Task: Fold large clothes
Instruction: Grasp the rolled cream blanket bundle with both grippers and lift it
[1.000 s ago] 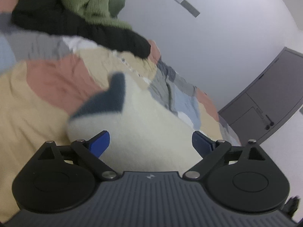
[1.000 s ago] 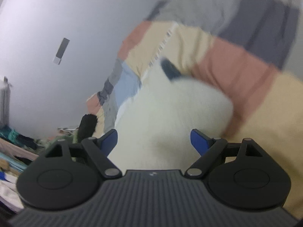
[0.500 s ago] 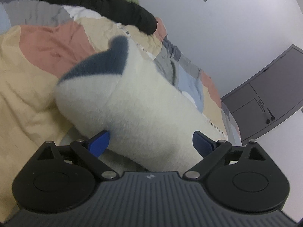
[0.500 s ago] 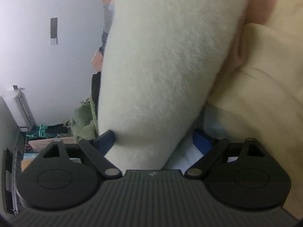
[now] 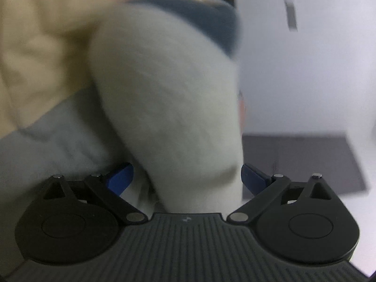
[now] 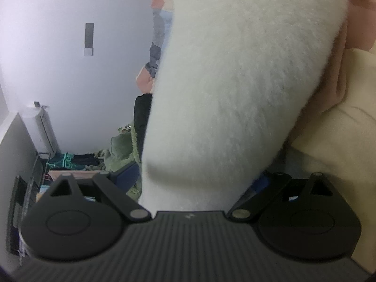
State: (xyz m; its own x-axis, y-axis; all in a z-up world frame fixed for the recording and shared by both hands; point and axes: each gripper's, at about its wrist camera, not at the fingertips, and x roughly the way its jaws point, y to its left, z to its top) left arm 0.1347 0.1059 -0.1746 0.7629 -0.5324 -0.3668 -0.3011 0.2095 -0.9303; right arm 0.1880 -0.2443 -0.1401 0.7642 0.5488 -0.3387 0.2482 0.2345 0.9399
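Observation:
A thick, fluffy cream garment (image 5: 169, 108) with a navy collar (image 5: 206, 16) lies in a bulky fold on the patchwork bedspread (image 5: 42, 35). In the blurred left wrist view my left gripper (image 5: 186, 178) is open, and the end of the fold reaches in between its blue pads. The right wrist view shows the same cream garment (image 6: 235, 82) filling the gap of my right gripper (image 6: 195, 181), which stands wide open. The fleece hides part of the right pad. The pads do not visibly squeeze it.
The bedspread (image 6: 340, 141) has tan, pink and grey patches. A black garment (image 6: 141, 117) and a green one (image 6: 122, 145) lie further along the bed. A dark grey door (image 5: 305, 162) and pale walls stand behind, with an air conditioner (image 6: 40, 127) at the left.
Both grippers have come down and rolled, closing in on the cream garment, which now sits between their fingers. The left view is now blurred; the right view hardly differs from half a second ago.

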